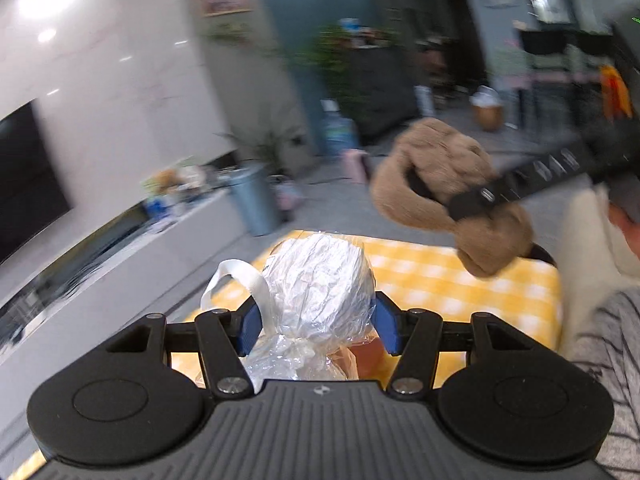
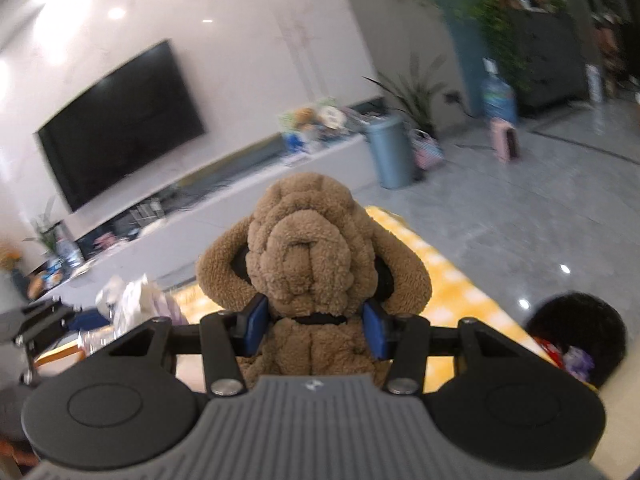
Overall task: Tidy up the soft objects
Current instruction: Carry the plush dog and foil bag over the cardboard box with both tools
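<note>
My left gripper is shut on a round bundle wrapped in crinkled clear plastic, tied at its neck, with a white strap looping off its left side. It hangs above a yellow checked cloth. My right gripper is shut on a brown plush dog, gripping it at the neck, its face turned toward the camera. In the left wrist view the same plush dog hangs up at the right, clamped in the right gripper's black fingers.
A person's striped sleeve is at the right edge. A black basket holding coloured items stands right of the yellow cloth. A grey bin, a low TV console and a wall TV are beyond.
</note>
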`<move>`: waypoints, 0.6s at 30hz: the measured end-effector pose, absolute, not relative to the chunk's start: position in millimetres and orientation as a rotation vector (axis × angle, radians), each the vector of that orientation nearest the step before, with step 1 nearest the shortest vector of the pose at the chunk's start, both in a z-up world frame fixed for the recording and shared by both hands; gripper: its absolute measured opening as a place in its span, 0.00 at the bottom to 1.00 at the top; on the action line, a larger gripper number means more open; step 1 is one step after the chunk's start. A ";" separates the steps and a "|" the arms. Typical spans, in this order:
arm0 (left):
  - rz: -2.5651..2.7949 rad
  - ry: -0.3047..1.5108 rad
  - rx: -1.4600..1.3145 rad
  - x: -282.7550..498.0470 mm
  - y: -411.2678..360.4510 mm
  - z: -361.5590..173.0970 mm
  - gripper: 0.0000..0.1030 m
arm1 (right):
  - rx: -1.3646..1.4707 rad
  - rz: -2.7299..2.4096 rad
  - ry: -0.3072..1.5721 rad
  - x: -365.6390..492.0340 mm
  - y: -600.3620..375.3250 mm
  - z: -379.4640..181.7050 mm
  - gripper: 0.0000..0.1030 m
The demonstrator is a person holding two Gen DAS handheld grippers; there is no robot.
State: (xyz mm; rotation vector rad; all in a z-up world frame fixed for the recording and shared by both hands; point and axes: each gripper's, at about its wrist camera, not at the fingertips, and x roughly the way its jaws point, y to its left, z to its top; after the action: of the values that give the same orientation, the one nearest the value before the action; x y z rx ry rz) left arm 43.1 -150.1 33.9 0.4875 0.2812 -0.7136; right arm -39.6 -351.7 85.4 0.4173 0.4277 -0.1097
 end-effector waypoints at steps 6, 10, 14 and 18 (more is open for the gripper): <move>-0.421 0.208 0.440 30.5 -107.9 72.5 0.63 | 0.375 -0.012 0.374 -40.9 -313.3 106.7 0.48; -0.230 0.203 0.423 20.5 -73.8 93.4 0.63 | 0.354 0.020 0.361 -40.9 -293.9 114.2 0.48; -0.066 0.304 0.304 25.4 -35.3 106.8 0.63 | 0.338 0.061 0.364 -40.8 -276.7 116.8 0.48; 0.016 0.292 0.151 18.9 8.7 112.1 0.63 | 0.347 0.103 0.363 -39.4 -258.9 120.2 0.48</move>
State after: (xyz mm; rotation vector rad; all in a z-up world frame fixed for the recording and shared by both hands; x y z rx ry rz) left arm 18.9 8.7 112.1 0.1512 0.2919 0.0163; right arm -39.4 -258.9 120.2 0.3474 0.3625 0.1025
